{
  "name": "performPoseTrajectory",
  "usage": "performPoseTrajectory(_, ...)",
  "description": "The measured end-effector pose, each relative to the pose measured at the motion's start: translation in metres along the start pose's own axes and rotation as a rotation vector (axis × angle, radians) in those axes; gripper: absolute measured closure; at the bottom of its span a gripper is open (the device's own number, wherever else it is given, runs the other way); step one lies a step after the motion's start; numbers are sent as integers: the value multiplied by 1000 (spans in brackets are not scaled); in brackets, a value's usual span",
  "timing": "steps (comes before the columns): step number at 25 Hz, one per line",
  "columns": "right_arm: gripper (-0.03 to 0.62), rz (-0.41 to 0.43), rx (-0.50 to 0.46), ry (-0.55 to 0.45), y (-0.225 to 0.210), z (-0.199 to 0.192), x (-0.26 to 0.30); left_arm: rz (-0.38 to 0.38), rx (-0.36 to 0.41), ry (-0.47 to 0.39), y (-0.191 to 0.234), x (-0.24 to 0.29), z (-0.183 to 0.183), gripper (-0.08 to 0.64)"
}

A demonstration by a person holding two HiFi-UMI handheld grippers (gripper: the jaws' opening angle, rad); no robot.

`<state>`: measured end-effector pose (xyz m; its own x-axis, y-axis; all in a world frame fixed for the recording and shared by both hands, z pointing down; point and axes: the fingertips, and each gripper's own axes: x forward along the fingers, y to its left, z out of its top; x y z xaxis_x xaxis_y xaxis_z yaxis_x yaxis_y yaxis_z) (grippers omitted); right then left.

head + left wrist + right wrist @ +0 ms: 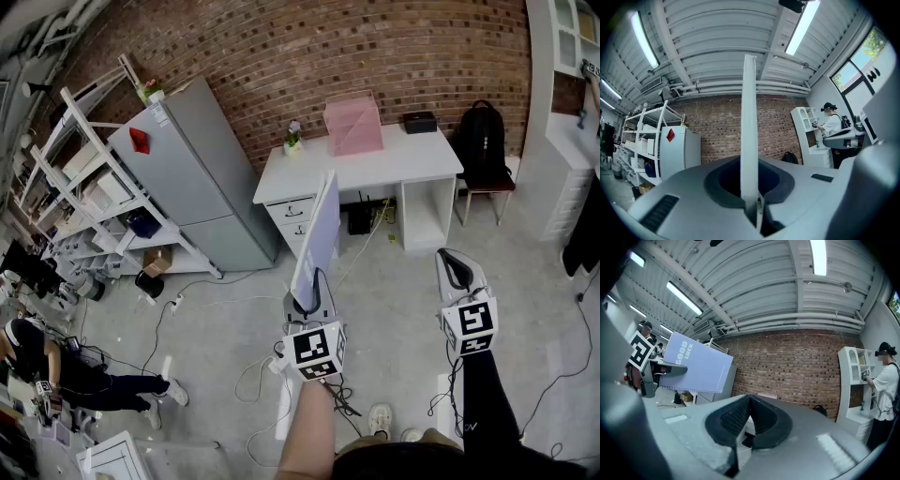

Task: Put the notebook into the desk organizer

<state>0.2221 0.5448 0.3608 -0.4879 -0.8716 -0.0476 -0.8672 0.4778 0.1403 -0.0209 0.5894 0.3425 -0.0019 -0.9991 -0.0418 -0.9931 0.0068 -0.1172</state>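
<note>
Gripping the notebook by its lower edge, the left hand-held gripper holds it upright in the air above the floor, with the jaws narrow and clamped on the pale cover. The right hand-held gripper is level beside it, with its jaws closed together and nothing between them. Ahead, against the brick wall, a white worktop carries the pink organizer, well apart from the notebook. A grey fridge stands left of the worktop.
</note>
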Motion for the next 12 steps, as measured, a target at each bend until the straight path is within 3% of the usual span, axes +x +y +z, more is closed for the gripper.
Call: performPoseTrajectory(12,592,-46,26,-37,3,9,72,-64,27,-70,30,57,16,525)
